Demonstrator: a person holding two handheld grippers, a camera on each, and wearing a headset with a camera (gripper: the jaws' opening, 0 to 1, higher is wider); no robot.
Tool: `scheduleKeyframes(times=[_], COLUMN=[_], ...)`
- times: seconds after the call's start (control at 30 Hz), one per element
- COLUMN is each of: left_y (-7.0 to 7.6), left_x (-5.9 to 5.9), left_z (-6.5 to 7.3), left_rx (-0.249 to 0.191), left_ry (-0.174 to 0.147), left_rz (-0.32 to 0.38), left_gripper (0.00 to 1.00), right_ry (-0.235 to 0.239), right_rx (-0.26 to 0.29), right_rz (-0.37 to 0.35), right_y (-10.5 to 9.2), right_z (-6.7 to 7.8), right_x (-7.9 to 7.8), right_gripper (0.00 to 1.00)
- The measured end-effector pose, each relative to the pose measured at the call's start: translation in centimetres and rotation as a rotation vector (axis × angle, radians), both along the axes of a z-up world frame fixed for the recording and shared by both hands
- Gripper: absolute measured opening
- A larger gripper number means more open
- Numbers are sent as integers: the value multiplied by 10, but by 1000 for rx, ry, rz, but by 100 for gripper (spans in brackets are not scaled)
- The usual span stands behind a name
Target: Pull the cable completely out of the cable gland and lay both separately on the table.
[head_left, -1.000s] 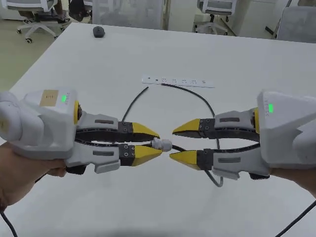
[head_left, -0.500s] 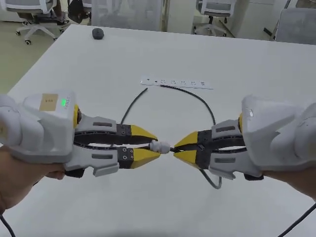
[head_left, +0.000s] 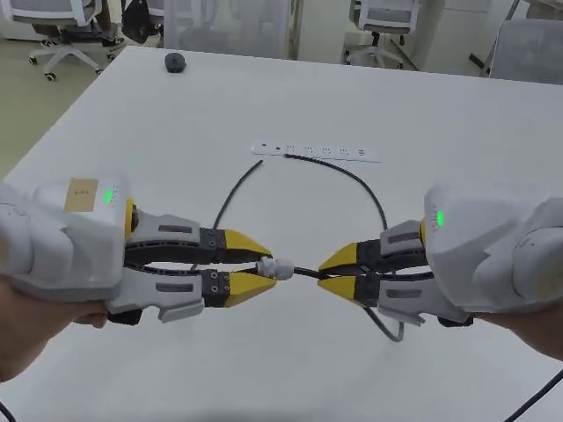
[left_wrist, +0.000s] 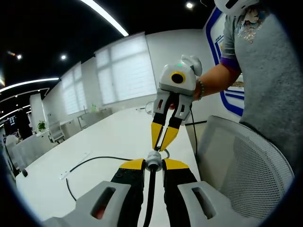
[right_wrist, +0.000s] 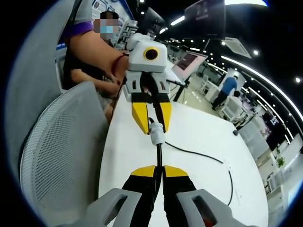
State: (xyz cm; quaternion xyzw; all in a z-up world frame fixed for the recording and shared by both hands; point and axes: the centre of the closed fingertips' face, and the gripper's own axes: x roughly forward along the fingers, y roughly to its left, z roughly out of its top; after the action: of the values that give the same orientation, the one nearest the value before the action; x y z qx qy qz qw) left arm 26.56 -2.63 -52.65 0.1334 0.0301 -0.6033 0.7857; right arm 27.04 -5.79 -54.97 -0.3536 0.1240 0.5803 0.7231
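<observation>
Our left gripper tight on the cable gland at its fingertips, right gripper likewise on the cable.

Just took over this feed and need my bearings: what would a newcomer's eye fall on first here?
Two yellow-tipped tools meet nose to nose in the middle of the head view: the left tool is shut on the white gland, and the right tool is shut on the black cable coming out of it. Behind them the cable loops over the white table towards a power strip.
</observation>
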Motion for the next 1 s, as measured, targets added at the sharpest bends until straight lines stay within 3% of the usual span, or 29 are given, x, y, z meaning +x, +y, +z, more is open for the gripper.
scheduleKeyframes(times=[0.37,0.67,1.0], left_y=[11,31,31], left_x=[2,7,7], left_z=[-5,-9,-19], left_rx=[20,37,47], left_ry=[1,9,28], left_rz=[18,55,62], left_gripper=[15,15,15], right_ry=[1,26,62], right_rx=[-59,-147,-158], right_rz=[-13,-56,-63], right_y=[-16,-45,-45], right_z=[-14,-43,-57], right_x=[8,21,21], right_gripper=[0,0,0])
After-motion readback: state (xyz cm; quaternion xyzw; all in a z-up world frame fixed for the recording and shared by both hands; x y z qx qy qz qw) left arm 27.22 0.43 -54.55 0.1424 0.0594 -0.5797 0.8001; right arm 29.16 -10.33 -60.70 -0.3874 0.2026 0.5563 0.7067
